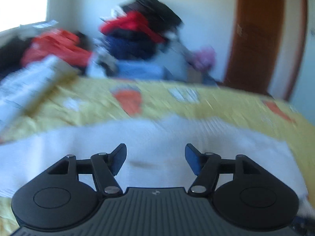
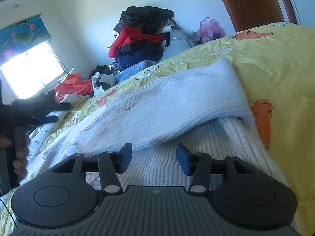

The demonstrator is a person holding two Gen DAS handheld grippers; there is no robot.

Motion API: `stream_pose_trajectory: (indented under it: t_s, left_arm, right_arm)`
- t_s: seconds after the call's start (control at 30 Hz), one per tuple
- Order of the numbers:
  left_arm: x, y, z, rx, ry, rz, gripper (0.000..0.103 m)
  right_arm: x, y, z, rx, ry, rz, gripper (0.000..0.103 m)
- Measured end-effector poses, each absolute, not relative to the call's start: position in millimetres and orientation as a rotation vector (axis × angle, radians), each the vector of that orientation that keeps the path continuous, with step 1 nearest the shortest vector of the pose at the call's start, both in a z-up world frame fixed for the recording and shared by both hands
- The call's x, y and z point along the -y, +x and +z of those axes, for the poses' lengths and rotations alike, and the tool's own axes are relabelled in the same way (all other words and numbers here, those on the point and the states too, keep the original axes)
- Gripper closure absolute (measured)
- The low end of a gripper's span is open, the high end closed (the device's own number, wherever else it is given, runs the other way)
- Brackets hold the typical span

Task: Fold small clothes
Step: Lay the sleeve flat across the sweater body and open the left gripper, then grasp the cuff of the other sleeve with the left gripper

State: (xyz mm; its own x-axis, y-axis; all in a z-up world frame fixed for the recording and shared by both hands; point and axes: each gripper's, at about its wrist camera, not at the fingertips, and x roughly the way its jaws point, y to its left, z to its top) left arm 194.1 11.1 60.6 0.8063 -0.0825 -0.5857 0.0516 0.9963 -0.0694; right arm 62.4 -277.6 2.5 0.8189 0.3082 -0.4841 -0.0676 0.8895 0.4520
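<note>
Knitwear first: one white knitted garment [image 2: 157, 106] is spread on the yellow bedspread [image 2: 275, 63], one part already laid across its ribbed body, apparently so the fold keeps flat. Right gripper [image 2: 154, 160] is held low over the ribbed part, jaws apart, nothing between them. Left gripper [image 1: 155, 160] is likewise parted and empty above white cloth; the view is blurred, so contact cannot be judged. Two grippers, one garment in work. Farther off, one clothes pile [image 2: 141, 37] and one pink bag [image 2: 209, 28] are noted by the wall.
</note>
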Motion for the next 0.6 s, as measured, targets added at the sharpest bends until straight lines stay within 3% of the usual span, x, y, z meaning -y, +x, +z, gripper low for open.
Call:
stream_pose_trajectory:
  t_s: [0.13, 0.2, 0.33, 0.4, 0.53, 0.6]
  left_arm:
    - [-5, 203, 7, -0.751, -0.076, -0.064, 0.038]
    - [1, 187, -7, -0.646, -0.002, -0.08, 0.036]
    - [2, 184, -9, -0.645, 0.002, -0.084, 0.031]
    - [0, 183, -8, -0.645, -0.017, -0.103, 0.028]
    - [-6, 188, -6, -0.644, -0.03, -0.117, 0.026]
    - [-7, 190, -6, -0.642, -0.044, -0.128, 0.024]
  right_arm:
    - [274, 64, 5, -0.593, 0.407, 0.194, 0.048]
    - [264, 66, 15, -0.584, 0.333, 0.2, 0.046]
    - [247, 94, 41, -0.556, 0.173, 0.198, 0.039]
    - [240, 124, 49, -0.569, 0.108, 0.17, 0.029]
    - [231, 180, 35, -0.666, -0.033, 0.091, 0.028]
    - [232, 192, 16, -0.732, -0.065, 0.064, 0.022]
